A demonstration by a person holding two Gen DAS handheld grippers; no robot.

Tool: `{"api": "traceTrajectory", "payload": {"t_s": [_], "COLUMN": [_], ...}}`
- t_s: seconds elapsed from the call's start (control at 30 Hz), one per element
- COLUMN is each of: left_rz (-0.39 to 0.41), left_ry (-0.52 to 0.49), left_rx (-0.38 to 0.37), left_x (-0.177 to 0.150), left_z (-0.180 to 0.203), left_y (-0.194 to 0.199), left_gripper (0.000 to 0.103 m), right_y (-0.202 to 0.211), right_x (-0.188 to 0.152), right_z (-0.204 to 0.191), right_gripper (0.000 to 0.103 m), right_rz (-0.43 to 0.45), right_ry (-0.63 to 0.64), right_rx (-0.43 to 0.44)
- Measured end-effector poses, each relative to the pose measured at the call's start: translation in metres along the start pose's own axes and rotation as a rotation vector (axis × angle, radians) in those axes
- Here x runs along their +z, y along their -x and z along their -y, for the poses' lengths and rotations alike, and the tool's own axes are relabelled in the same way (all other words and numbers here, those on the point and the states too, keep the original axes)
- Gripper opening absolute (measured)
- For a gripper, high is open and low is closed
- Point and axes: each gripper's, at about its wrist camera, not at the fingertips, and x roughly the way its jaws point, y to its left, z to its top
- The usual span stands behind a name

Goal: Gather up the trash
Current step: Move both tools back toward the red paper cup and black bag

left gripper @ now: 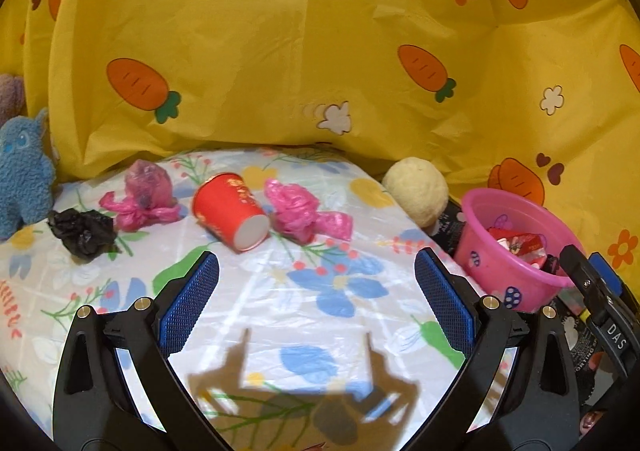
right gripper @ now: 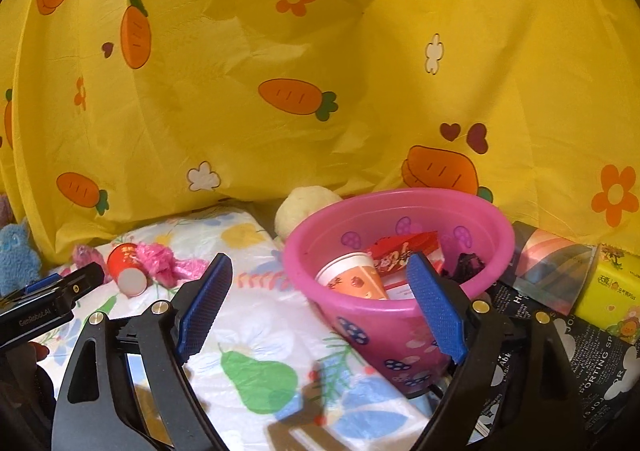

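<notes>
A red paper cup lies on its side on the floral cloth. A crumpled pink bag touches it on the right, another pink bag lies to its left, and a black crumpled bag is further left. My left gripper is open and empty, short of the cup. The pink bucket holds a paper cup, a red wrapper and dark scraps. My right gripper is open and empty, its right finger over the bucket's near rim.
A blue plush toy sits at the far left and a cream plush ball behind the bucket. Yellow carrot-print fabric closes off the back. A yellow box and black printed packaging lie right of the bucket.
</notes>
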Motion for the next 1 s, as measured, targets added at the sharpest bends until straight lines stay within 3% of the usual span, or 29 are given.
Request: {"api": "traceTrajectory", "payload": {"t_s": [0.43,0.7,1.0], "left_rz": [-0.004,-0.027,-0.034], "left_ry": [0.114,0.145,0.174], "left_rx": [0.204,0.283,0.326], "left_x": [-0.009,-0.006,0.007], "left_z": [-0.106,-0.155,-0.198], "left_y": [0.012,0.008,-0.011], "left_gripper": [0.097,0.097,0.097], "right_y": [-0.026,-0.062,-0.136], "right_x": [-0.017,-0.017,-0.021], "right_z": [-0.111,-0.184,-0.231], "right_gripper": [0.086,0.086,0.086], "right_rz": [-0.108,-0.192,-0.283], "right_ry": [0.166,0.283,0.358], "right_rx": [0.214,0.348,0.349]}}
